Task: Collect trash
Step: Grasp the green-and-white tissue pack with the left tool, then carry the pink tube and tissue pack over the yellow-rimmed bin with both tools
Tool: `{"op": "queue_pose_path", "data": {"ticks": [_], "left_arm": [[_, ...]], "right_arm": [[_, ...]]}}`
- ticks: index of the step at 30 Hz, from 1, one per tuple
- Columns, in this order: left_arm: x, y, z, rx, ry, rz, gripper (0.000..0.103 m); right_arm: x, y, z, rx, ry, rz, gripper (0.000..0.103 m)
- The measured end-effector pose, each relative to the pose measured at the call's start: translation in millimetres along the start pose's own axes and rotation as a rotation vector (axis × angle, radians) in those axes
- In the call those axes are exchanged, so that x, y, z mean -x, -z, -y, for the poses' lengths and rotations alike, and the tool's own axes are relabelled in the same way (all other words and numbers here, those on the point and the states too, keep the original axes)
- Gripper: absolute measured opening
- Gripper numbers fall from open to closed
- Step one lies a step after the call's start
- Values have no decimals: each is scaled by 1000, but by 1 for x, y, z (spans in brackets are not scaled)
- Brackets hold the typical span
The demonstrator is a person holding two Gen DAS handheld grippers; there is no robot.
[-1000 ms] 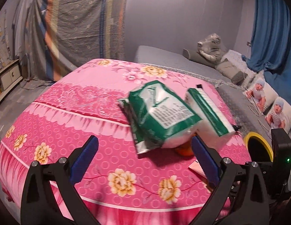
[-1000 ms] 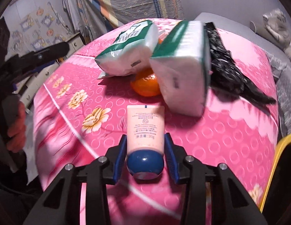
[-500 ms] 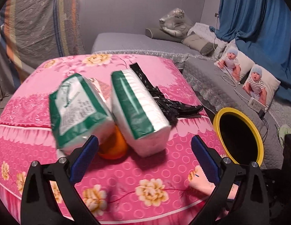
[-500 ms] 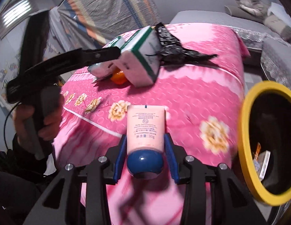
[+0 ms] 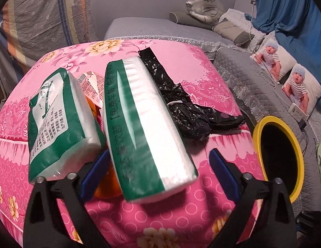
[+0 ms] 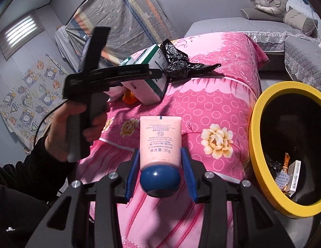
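Observation:
Two green-and-white tissue packs stand on the pink flowered cloth (image 5: 201, 66). The right pack (image 5: 144, 128) lies between the blue pads of my left gripper (image 5: 158, 173), whose jaws are closing. The right pad still stands clear of the pack, and the left pad is close beside its edge. The left pack (image 5: 63, 124) leans beside it, with an orange (image 5: 106, 186) low between the two. A crumpled black plastic bag (image 5: 187, 107) lies behind. My right gripper (image 6: 160, 171) is shut on a pink tube (image 6: 160, 138) with a blue cap, beside the yellow-rimmed bin (image 6: 253, 144).
The bin holds several bits of trash (image 6: 284, 175). A printed wrapper (image 5: 92, 82) sticks up between the packs. A hand (image 6: 57, 124) holds the left gripper's handle over the table's near corner. A grey sofa (image 5: 253, 78) with cushions runs along the right.
My left gripper has moved in low over the right tissue pack and its jaws have narrowed. My right gripper has carried the tube sideways to the bin's rim.

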State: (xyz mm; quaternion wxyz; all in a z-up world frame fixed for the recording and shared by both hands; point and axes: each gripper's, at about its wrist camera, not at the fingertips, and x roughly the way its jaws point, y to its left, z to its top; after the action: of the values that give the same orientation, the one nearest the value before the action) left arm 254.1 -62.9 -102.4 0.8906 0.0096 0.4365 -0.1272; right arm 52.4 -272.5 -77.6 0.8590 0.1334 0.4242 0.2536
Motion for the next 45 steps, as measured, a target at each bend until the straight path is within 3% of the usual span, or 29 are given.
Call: {"op": "queue_pose_path", "data": {"ticks": [5, 9, 24, 36, 45], "left_arm": [[-16, -2, -5, -4, -56, -24, 57], [-10, -1, -7, -8, -55, -8, 49], [83, 46, -26, -52, 87, 118, 47], [149, 81, -53, -32, 83, 245, 47], [196, 87, -69, -9, 64, 378, 47]], "right_arm": [[4, 0, 5, -19, -5, 14, 37], [6, -1, 4, -27, -2, 18, 37], [1, -13, -13, 6, 18, 12, 37], [7, -24, -36, 55, 16, 40, 37], [14, -29, -45, 66, 22, 64, 37]]}}
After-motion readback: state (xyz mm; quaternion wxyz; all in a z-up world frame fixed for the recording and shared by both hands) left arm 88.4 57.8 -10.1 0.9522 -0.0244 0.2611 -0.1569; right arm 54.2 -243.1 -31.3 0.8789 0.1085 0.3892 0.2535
